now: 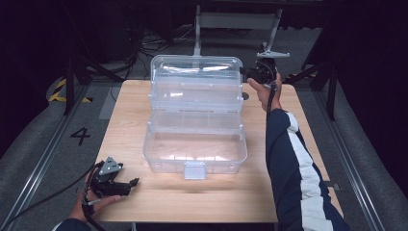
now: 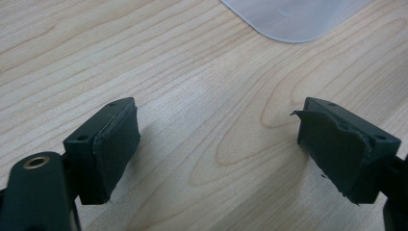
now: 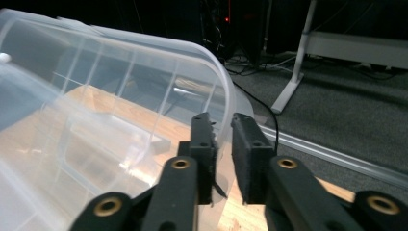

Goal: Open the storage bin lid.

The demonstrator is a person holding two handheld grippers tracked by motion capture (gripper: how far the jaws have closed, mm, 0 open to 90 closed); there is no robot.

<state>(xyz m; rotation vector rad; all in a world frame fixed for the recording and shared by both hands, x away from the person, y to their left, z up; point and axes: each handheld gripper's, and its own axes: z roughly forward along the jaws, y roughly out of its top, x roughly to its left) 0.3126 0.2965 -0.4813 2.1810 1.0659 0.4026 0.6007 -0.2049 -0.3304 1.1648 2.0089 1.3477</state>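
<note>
A clear plastic storage box (image 1: 195, 149) stands open in the middle of the wooden table (image 1: 130, 120). Its hinged lid (image 1: 195, 72) stands up at the far side. My right gripper (image 1: 243, 72) is at the lid's right edge and shut on it. In the right gripper view the lid's (image 3: 120, 86) curved rim runs between the two pads of my right gripper (image 3: 223, 132). My left gripper (image 1: 133, 185) rests low at the table's front left, away from the box. Its jaws (image 2: 216, 144) are open over bare wood, and a corner of the box (image 2: 293, 17) lies ahead.
A white latch (image 1: 195, 170) hangs at the middle of the box's front wall. Beyond the table's far edge are a white stand (image 1: 235, 21), cables on the grey floor (image 1: 154, 45) and dark surroundings. Metal rails (image 1: 43, 154) run along both sides of the table.
</note>
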